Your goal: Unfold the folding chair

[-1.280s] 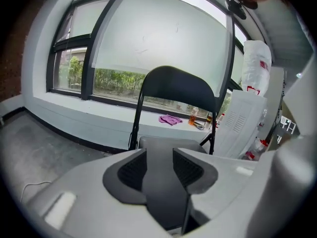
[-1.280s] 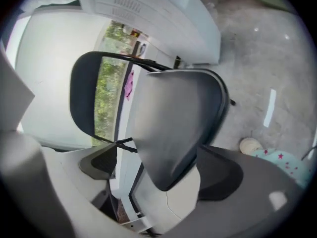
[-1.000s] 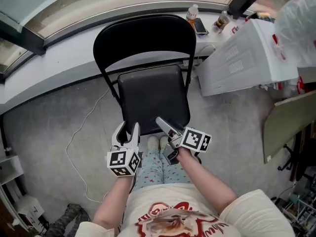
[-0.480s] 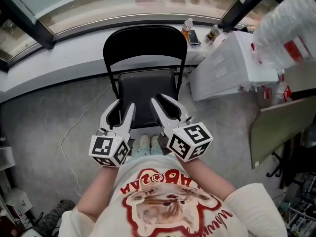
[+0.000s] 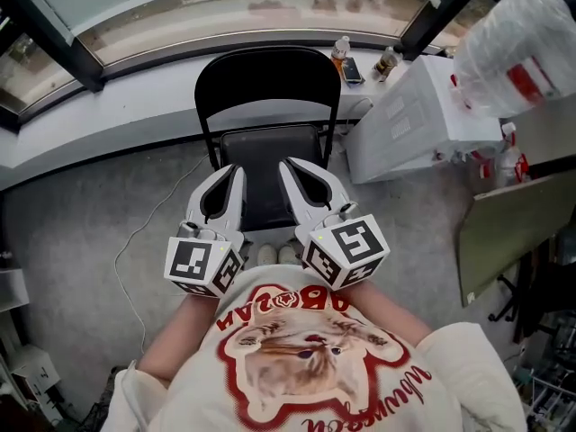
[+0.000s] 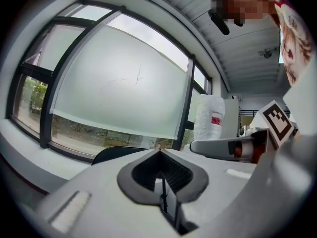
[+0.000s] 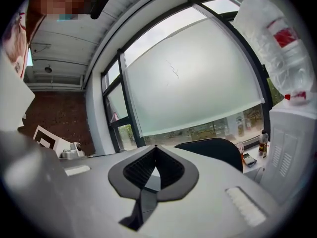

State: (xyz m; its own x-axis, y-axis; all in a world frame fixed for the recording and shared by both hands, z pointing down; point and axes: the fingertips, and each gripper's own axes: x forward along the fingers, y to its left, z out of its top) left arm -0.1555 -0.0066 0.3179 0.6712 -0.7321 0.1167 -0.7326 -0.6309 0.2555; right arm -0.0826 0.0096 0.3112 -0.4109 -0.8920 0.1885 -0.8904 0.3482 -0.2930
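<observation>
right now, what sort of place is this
Likely an indoor office or lab corner: a black folding chair on grey carpet, a long white ledge under large windows, bottles and a phone on it.

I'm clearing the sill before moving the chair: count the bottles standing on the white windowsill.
2. A white-capped plastic bottle stands just right of the black folding chair's backrest; a darker bottle stands further right, by the white box. More may hide behind that box.

Grey floor (image 5: 72, 232) — curved white sill (image 5: 117, 106) under broad daylit windows (image 5: 225, 7).
</observation>
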